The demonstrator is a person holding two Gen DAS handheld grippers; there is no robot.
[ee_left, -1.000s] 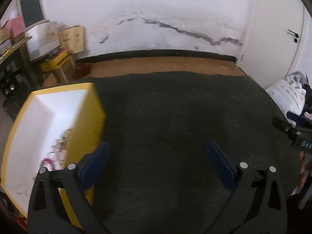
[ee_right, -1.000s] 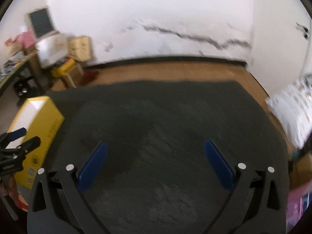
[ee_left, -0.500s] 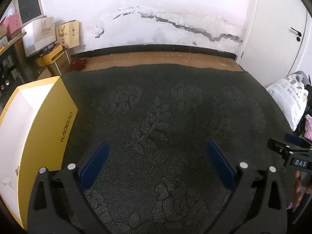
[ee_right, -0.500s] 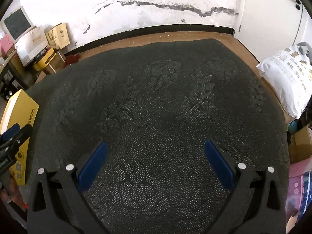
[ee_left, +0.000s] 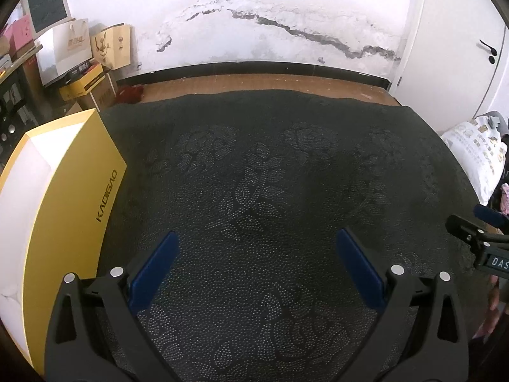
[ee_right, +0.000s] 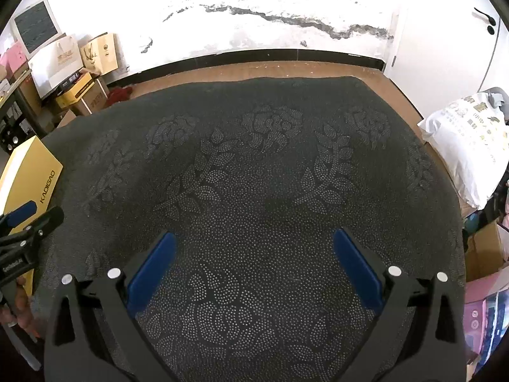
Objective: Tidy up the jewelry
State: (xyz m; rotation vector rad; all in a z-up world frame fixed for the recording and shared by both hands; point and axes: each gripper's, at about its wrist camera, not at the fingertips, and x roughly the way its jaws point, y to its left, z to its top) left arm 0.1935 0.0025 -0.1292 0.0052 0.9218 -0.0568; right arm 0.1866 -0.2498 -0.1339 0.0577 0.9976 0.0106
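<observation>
Left gripper and right gripper: jaws wide, holding nothing, over dark cloth; yellow box at left (lid off).

The open yellow cardboard box with white lining, at the left edge of the dark floral-patterned tablecloth, runs out of the left wrist view at the left and bottom, and its near end is covered by the left gripper's black frame; no contents can be made out inside. In the right wrist view only the box's right wall shows. The right gripper is cut off at the right edge of the left wrist view.
</observation>
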